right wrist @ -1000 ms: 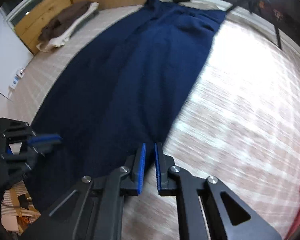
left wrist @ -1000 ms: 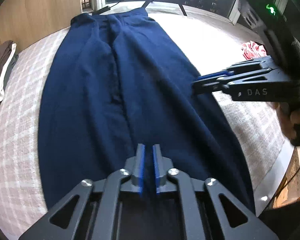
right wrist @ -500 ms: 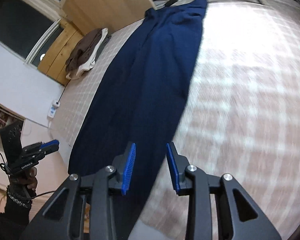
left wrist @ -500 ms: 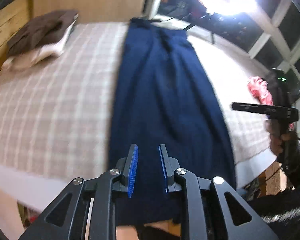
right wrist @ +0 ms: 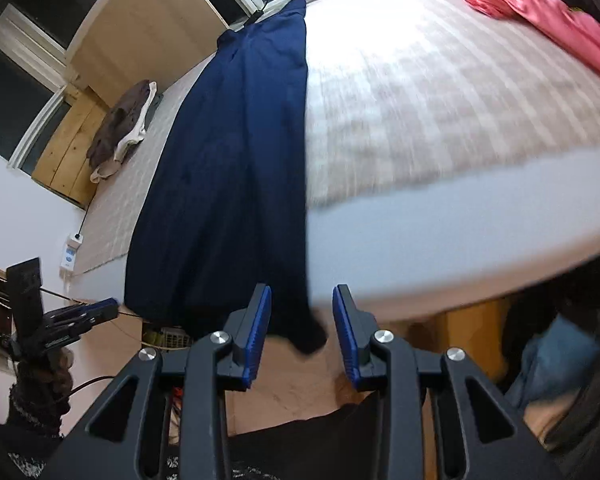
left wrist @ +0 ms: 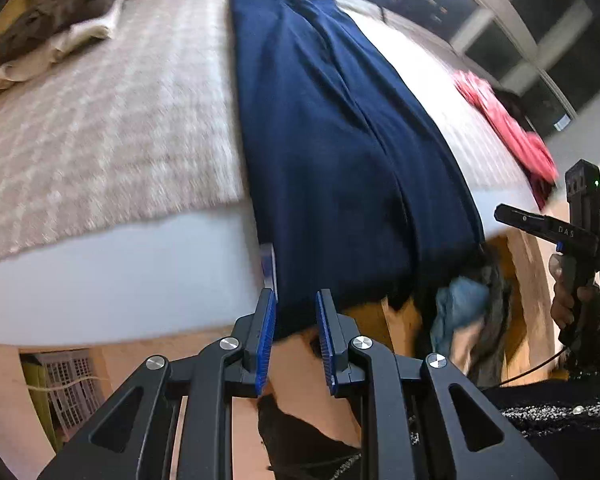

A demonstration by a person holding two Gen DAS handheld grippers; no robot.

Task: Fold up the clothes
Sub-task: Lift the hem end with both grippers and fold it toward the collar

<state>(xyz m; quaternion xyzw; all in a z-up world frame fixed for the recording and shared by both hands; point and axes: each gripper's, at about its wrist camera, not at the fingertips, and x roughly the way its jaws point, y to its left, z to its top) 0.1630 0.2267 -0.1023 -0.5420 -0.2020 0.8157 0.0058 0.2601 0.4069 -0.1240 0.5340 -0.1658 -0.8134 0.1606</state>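
Holding both grippers off the near edge of the bed [left wrist: 112,128]. Navy trousers [left wrist: 332,152] lie lengthwise on it, hems hanging over that edge. Left gripper [left wrist: 296,332] has just opened, jaws apart around a hem, not pressing. Right gripper [right wrist: 302,332] likewise apart, hem corner between, untouched.
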